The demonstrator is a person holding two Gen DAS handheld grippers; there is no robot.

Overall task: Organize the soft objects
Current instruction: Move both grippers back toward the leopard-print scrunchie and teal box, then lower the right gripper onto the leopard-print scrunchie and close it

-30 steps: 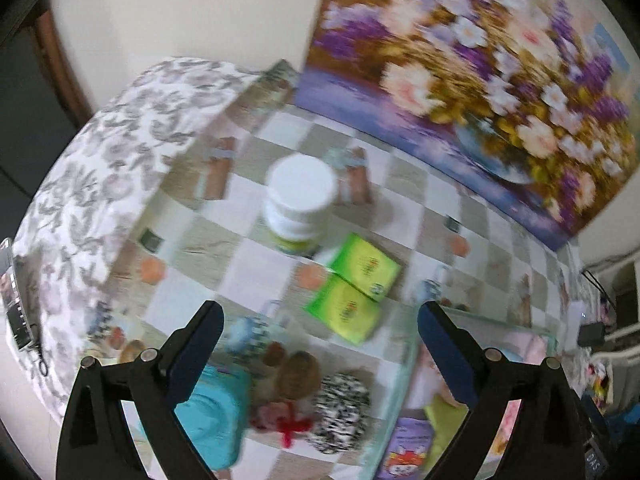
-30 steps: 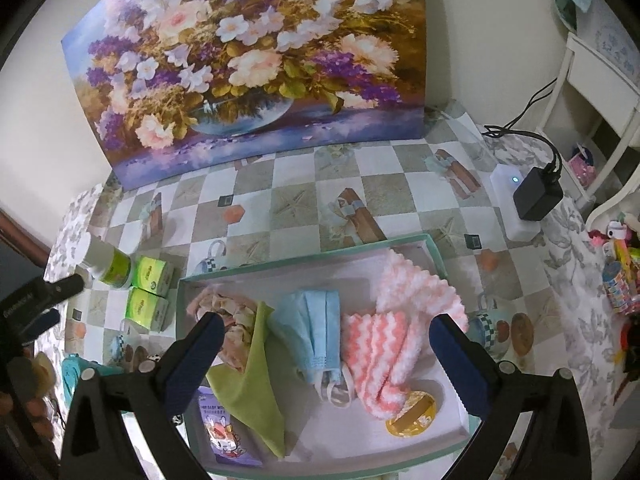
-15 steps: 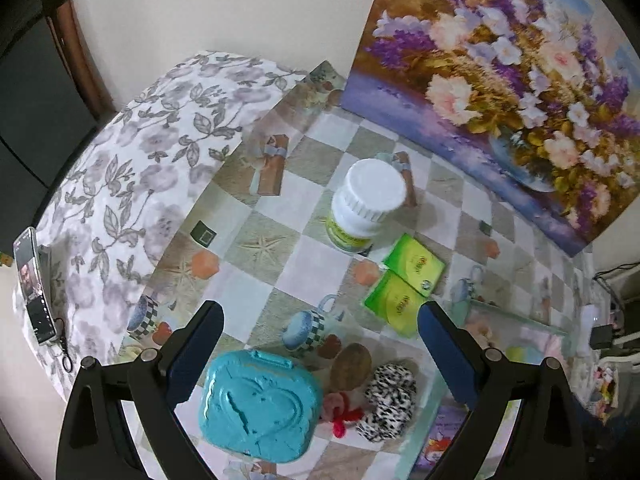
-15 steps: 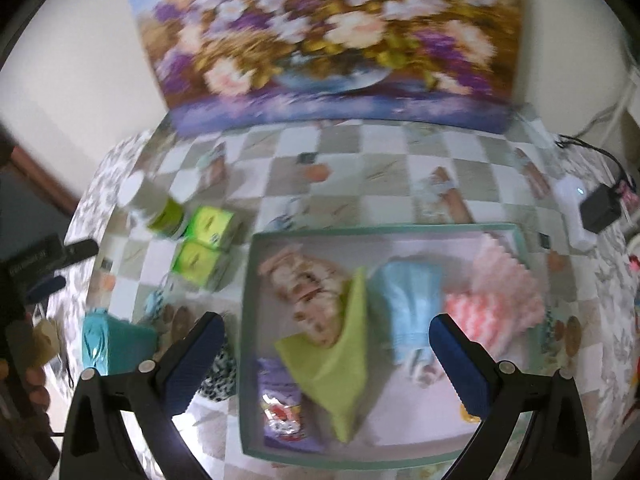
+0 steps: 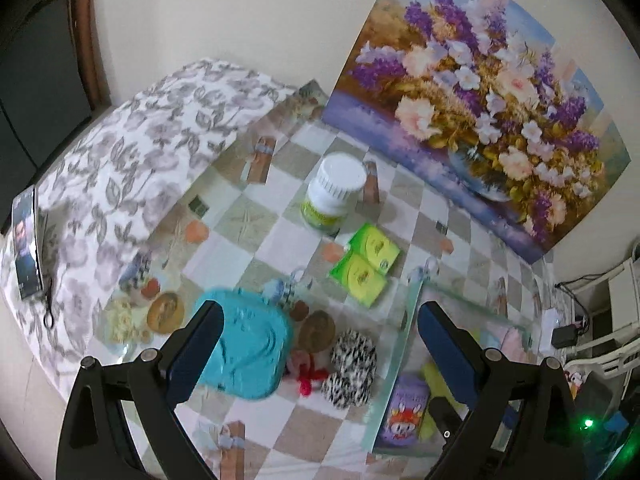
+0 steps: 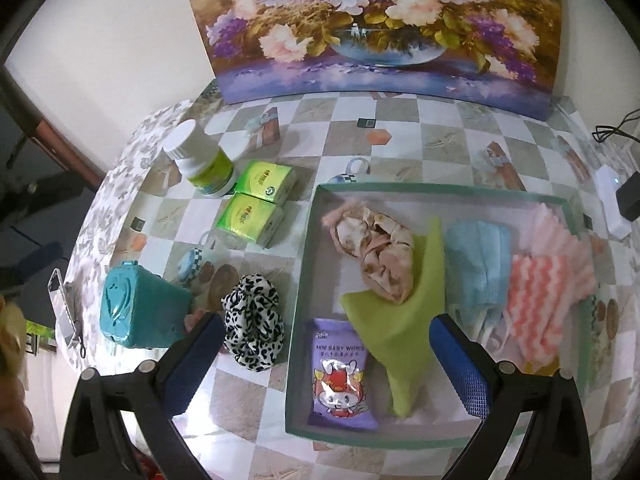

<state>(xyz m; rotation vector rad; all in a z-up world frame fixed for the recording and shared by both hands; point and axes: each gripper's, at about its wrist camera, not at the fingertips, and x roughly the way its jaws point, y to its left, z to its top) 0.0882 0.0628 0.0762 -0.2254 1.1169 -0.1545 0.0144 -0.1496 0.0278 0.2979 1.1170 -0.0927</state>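
Observation:
A shallow green-rimmed tray [image 6: 304, 280] [image 5: 404, 344] lies on the checked table. In it are a beige scrunchie [image 6: 380, 256], a lime cloth [image 6: 400, 328], a blue face mask [image 6: 476, 264], a pink zigzag cloth [image 6: 548, 292] and a purple baby-wipes pack [image 6: 342, 376] [image 5: 404, 412]. Left of the tray lies a black-and-white leopard scrunchie [image 6: 254, 320] [image 5: 352, 364], with something small and red [image 5: 306, 372] beside it. My left gripper [image 5: 316, 356] hovers open above the leopard scrunchie. My right gripper [image 6: 324, 364] is open above the tray's near left part. Both hold nothing.
A teal plastic box [image 6: 136, 312] [image 5: 244, 352], two green tissue packs [image 6: 256, 204] [image 5: 362, 264] and a white-lidded jar [image 6: 200, 160] [image 5: 334, 192] stand left of the tray. A flower painting [image 6: 380, 24] leans on the back wall. A phone [image 5: 26, 240] lies on the floral cloth.
Both grippers drew back and higher, so more of the table shows. The right view swung left, bringing the teal box and leopard scrunchie into sight. Nothing was taken hold of.

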